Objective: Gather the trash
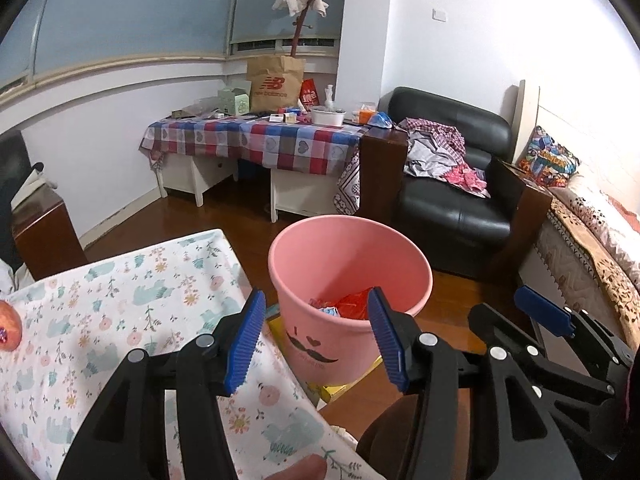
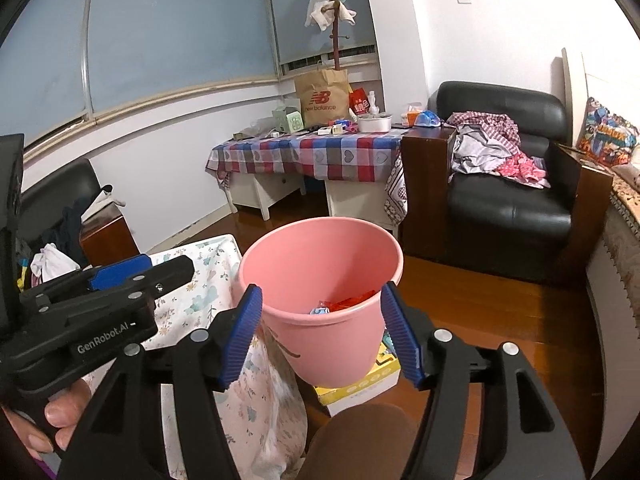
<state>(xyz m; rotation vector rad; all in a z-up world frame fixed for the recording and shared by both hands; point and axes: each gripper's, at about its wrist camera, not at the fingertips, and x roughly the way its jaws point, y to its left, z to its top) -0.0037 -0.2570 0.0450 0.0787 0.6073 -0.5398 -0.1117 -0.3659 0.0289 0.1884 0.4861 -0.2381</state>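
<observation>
The left gripper was seen in the left wrist view with its blue ribbed fingers spread wide and nothing between them. It hung over the gap between the floral-covered table and the pink trash bucket. The bucket stood upright on the wooden floor, long axis vertical and mouth facing up, just beside the table edge. A moustache and heart motif on its wall faced the camera. Red wrappers and a small blue-white scrap lay at its bottom. A yellow box lay against its base. The right gripper appeared at the right of this view, side-on; whether its fingers were apart could not be told from here. A reddish fruit sat at the table's left edge. A black armchair piled with clothes stood beyond the bucket.

In the right wrist view the right gripper had its fingers spread apart, empty, framing the near rim of the pink trash bucket. The bucket appeared to lean slightly, mouth up and towards the camera, red wrappers visible inside. The yellow box lay at its base. The left gripper was at the left, held in a hand above the floral-covered table.
</observation>
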